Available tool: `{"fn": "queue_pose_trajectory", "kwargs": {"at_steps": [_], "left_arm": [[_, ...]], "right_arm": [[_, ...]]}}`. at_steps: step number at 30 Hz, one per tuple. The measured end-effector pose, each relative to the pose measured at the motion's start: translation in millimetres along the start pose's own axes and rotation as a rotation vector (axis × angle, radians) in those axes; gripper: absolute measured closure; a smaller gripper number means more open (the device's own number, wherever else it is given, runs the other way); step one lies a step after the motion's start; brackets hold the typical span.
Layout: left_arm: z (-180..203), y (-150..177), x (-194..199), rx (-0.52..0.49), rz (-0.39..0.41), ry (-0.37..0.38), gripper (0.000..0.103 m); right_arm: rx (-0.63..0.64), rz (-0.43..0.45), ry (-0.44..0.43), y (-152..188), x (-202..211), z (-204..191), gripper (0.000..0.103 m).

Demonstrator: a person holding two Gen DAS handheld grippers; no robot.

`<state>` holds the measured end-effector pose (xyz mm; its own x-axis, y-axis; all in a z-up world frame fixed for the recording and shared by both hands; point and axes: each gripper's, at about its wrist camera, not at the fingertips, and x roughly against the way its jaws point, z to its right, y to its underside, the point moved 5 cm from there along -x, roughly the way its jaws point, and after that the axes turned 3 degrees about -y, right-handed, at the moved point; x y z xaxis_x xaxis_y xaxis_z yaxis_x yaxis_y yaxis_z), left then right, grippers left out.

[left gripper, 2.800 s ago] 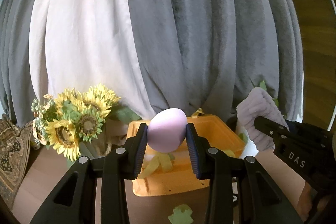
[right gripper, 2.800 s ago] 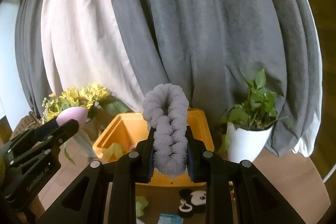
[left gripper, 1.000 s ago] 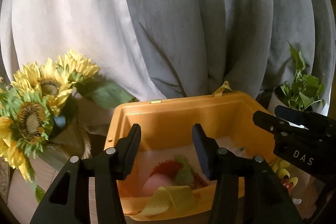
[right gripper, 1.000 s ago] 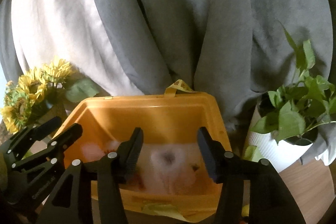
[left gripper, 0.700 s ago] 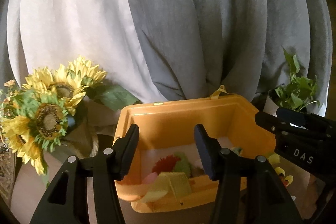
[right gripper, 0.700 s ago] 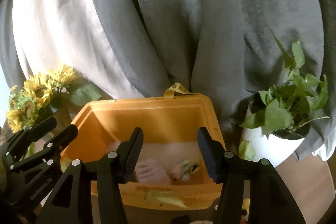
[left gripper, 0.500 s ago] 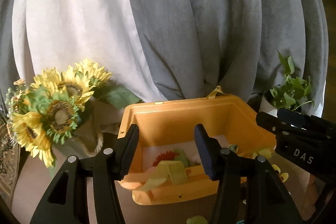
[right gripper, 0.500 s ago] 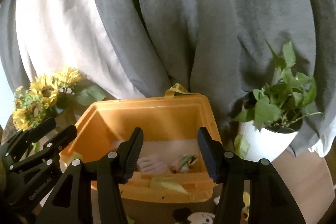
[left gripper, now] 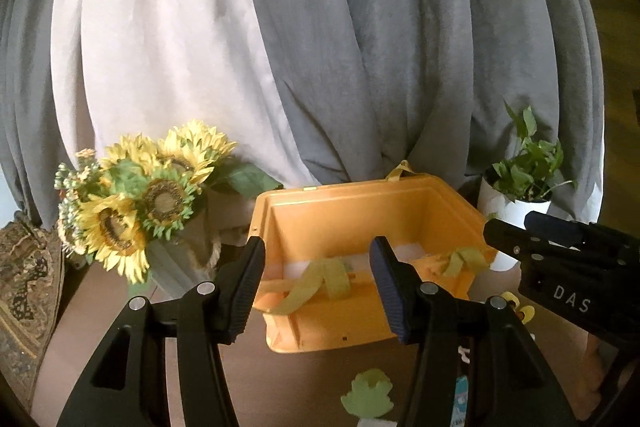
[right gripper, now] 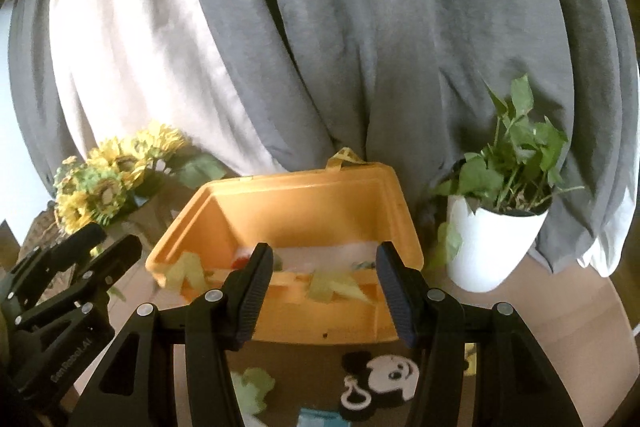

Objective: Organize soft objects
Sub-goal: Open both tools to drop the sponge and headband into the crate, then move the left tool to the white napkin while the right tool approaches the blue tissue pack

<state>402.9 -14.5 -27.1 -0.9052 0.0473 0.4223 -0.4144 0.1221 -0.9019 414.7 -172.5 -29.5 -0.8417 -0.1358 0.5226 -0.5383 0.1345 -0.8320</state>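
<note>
The orange bin (left gripper: 372, 223) looks like smooth moulded plastic with a dull sheen, and limp yellow-green cloth straps (left gripper: 320, 279) drape over its near edge. Behind it, across the upper frame, the grey curtain (left gripper: 380, 47) is a soft matt cloth in heavy folds, the white curtain (left gripper: 152, 39) thinner and smoother. The left tongs (left gripper: 316, 279) and the right tongs (right gripper: 324, 291) are matt black plastic with ribbed dark pads and small bright metal rivets. The plant pot (right gripper: 492, 247) at right is smooth, white, faintly glossy. The worktop (right gripper: 560, 311) shows a matt brown surface.
</note>
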Motion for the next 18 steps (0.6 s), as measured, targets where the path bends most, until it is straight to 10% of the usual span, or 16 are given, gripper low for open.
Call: {"fn": "queue_pose_trajectory", "kwargs": {"at_steps": [18], "left_arm": [[1.4, 45.3, 47.0, -0.034, -0.068, 0.017, 0.050]], "right_arm": [[-0.005, -0.071, -0.006, 46.5, 38.8, -14.3, 0.048]]}}
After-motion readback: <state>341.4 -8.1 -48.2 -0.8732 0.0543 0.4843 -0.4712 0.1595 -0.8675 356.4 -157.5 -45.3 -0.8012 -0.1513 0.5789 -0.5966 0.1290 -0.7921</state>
